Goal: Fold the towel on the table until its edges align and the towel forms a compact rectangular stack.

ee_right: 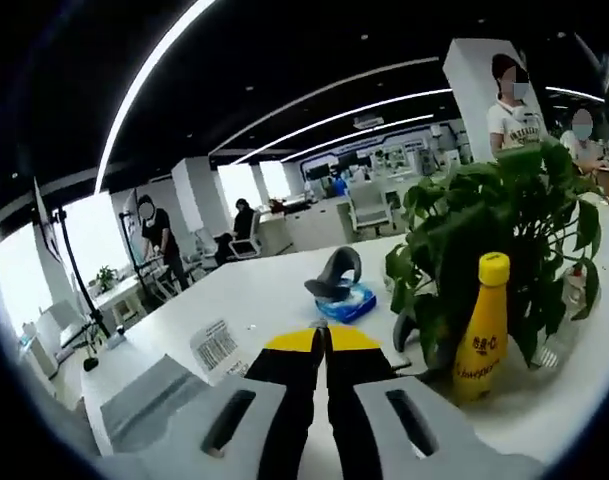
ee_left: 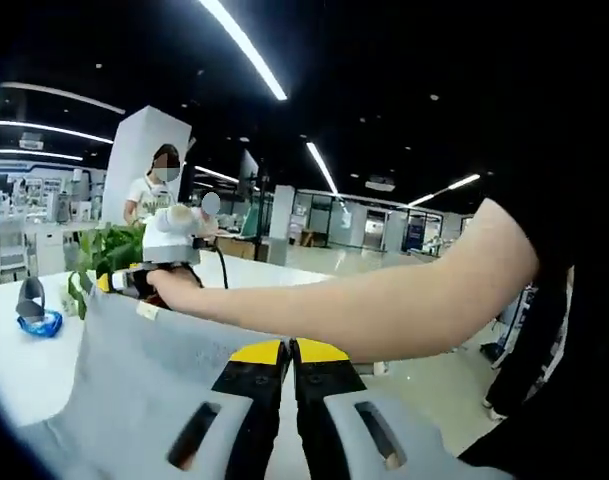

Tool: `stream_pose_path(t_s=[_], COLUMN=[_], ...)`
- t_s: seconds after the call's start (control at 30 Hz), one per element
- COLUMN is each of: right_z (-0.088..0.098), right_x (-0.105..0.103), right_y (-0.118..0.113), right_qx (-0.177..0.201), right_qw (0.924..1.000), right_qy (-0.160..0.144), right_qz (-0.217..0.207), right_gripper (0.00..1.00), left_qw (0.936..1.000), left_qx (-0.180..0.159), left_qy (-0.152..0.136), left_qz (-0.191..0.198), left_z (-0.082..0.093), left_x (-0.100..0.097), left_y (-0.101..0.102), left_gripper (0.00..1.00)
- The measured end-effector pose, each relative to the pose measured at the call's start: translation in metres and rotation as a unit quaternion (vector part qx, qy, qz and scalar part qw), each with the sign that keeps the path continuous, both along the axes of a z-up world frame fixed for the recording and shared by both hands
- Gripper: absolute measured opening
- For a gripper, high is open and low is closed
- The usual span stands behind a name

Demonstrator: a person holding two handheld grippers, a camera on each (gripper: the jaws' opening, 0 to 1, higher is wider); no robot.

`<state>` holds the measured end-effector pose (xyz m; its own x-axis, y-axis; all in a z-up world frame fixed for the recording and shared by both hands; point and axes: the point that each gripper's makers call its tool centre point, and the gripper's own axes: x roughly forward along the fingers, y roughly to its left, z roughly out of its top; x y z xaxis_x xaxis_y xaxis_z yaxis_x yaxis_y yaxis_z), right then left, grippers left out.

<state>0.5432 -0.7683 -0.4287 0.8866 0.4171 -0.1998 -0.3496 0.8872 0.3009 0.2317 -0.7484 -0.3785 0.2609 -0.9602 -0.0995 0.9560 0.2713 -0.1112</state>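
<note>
In the left gripper view, the left gripper (ee_left: 290,352) has its two yellow-tipped jaws pressed together on the grey towel (ee_left: 149,375), which is lifted off the white table (ee_left: 24,365) and hangs as a broad sheet across the lower part of the view, its upper edge running up to the far side. At that far upper corner of the towel sits the right gripper (ee_left: 134,283), held in a hand (ee_left: 174,283) at the end of a bare forearm (ee_left: 384,300) that reaches across from the right; it sits on the towel's corner, but its jaws are too small and hidden to read there. Behind it stands a green potted plant (ee_left: 104,255), and a blue and grey object (ee_left: 34,310) lies near the table's left edge. A person in a white shirt (ee_left: 154,190) stands beyond the table.

In the right gripper view, the right gripper (ee_right: 322,350) has its jaws closed together, with grey towel cloth (ee_right: 149,400) lying under and to the left of them above the table (ee_right: 254,290). I cannot tell from this view how much cloth sits between the tips. Just right of the jaws stands a yellow bottle (ee_right: 481,330), upright, in front of the potted plant (ee_right: 504,220). The blue and grey object (ee_right: 339,290) lies beyond the jaw tips, and a white label with a barcode (ee_right: 216,345) lies on the table to the left. People (ee_right: 154,235) stand at desks in the background.
</note>
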Motion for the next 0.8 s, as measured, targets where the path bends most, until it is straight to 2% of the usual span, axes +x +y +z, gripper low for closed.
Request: stream_pose_path(t_s=[0.17,0.3,0.5,0.63,0.67,0.8], right_z=[0.007,0.013,0.022,0.027,0.026,0.030], right_x=[-0.004,-0.010,-0.016,-0.023,-0.028,-0.038], right_y=[0.017,0.027,0.037,0.048,0.054,0.060], right_qx=[0.045,0.068,0.068,0.102,0.114,0.096], right_qw=[0.9989,0.9975,0.9974,0.9942,0.9922,0.9933], right_qy=[0.006,0.008,0.016,0.028,0.042,0.055], right_qz=[0.009,0.017,0.019,0.019,0.028,0.032], right_gripper=[0.00,0.00,0.00,0.00,0.00,0.00], left_qw=[0.9999,0.9992,0.9983,0.9977,0.9970,0.9938], left_qx=[0.002,-0.003,-0.020,-0.012,-0.019,-0.035], left_qy=[-0.014,-0.029,-0.013,-0.020,-0.019,0.003], left_qz=[0.009,0.027,0.052,0.064,0.072,0.105], left_z=[0.004,0.011,0.012,0.013,0.016,0.015], left_x=[-0.002,-0.005,-0.005,-0.008,-0.008,-0.005], left_y=[0.010,0.028,0.055,0.077,0.086,0.121], left_gripper=[0.03,0.03,0.03,0.03,0.03,0.03])
